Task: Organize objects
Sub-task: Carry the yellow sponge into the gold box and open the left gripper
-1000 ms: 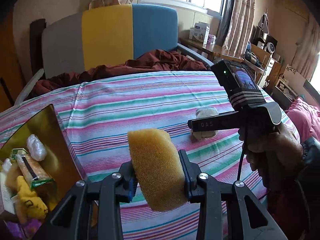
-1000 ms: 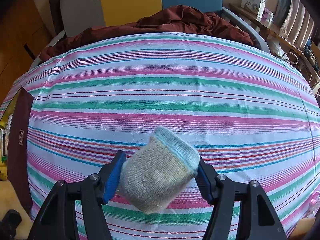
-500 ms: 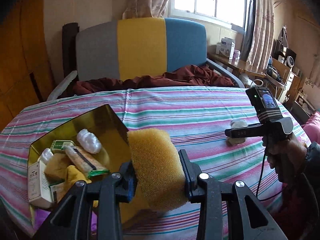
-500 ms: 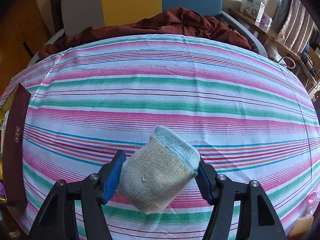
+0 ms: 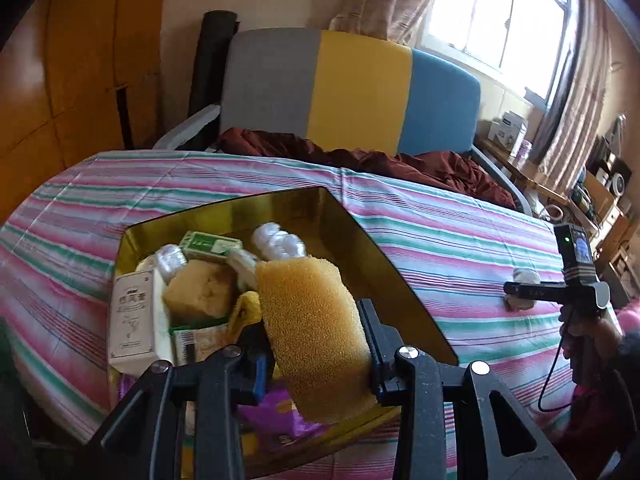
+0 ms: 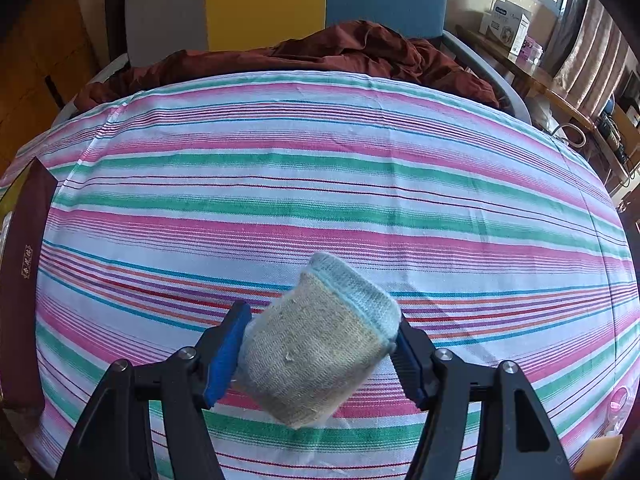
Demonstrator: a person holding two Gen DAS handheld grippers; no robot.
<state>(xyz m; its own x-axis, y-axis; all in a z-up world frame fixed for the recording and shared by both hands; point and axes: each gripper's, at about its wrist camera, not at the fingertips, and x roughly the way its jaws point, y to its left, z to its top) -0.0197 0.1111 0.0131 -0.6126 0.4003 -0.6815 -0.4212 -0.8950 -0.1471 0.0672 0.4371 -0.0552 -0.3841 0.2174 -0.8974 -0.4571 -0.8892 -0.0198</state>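
On the striped bedspread (image 5: 440, 240), gold box (image 5: 384, 264) of packets; left fingers (image 5: 366, 340) gripping sponge (image 5: 316, 332), right fingers (image 6: 228, 348) gripping sock (image 6: 316, 344).

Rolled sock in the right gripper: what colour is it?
The rolled sock is beige knit with a pale blue cuff edge; the right wrist view shows it best.

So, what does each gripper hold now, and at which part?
The left gripper pinches the yellow sponge across its lower sides. The right gripper clamps the rolled sock across its middle.
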